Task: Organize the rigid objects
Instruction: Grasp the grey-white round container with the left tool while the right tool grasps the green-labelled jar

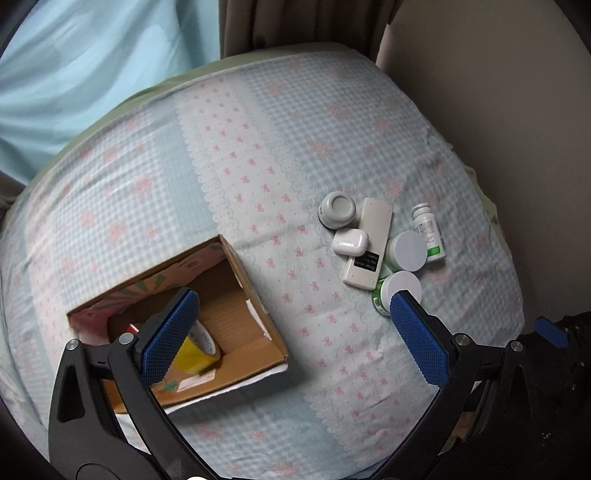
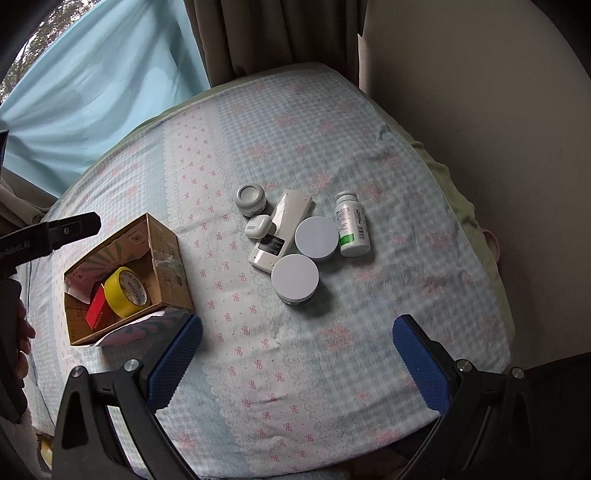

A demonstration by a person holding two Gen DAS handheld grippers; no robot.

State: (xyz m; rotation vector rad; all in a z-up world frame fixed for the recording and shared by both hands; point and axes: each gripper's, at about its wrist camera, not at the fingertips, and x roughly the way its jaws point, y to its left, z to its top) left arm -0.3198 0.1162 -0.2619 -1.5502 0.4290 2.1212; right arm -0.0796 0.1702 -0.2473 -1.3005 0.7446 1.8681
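An open cardboard box (image 2: pixel 162 251) sits on the bed at the left; it holds a yellow tape roll (image 2: pixel 125 291) and a red box (image 2: pixel 96 308). The box also shows in the left wrist view (image 1: pixel 255 295). To its right lies a cluster: a grey jar (image 2: pixel 251 199), a white earbud case (image 2: pixel 258 226), a white remote (image 2: pixel 280 229), two white-lidded jars (image 2: pixel 294 277) (image 2: pixel 317 236) and a pill bottle (image 2: pixel 351 225). My left gripper (image 1: pixel 295 332) is open and empty, above the box's right side. My right gripper (image 2: pixel 297 354) is open and empty, nearer than the cluster.
The bed has a blue checked sheet (image 2: pixel 369 332) with pink bows. A beige wall (image 2: pixel 498 147) stands at the right, brown curtains (image 2: pixel 277 33) at the back and a light blue curtain (image 2: pixel 103 92) at the back left.
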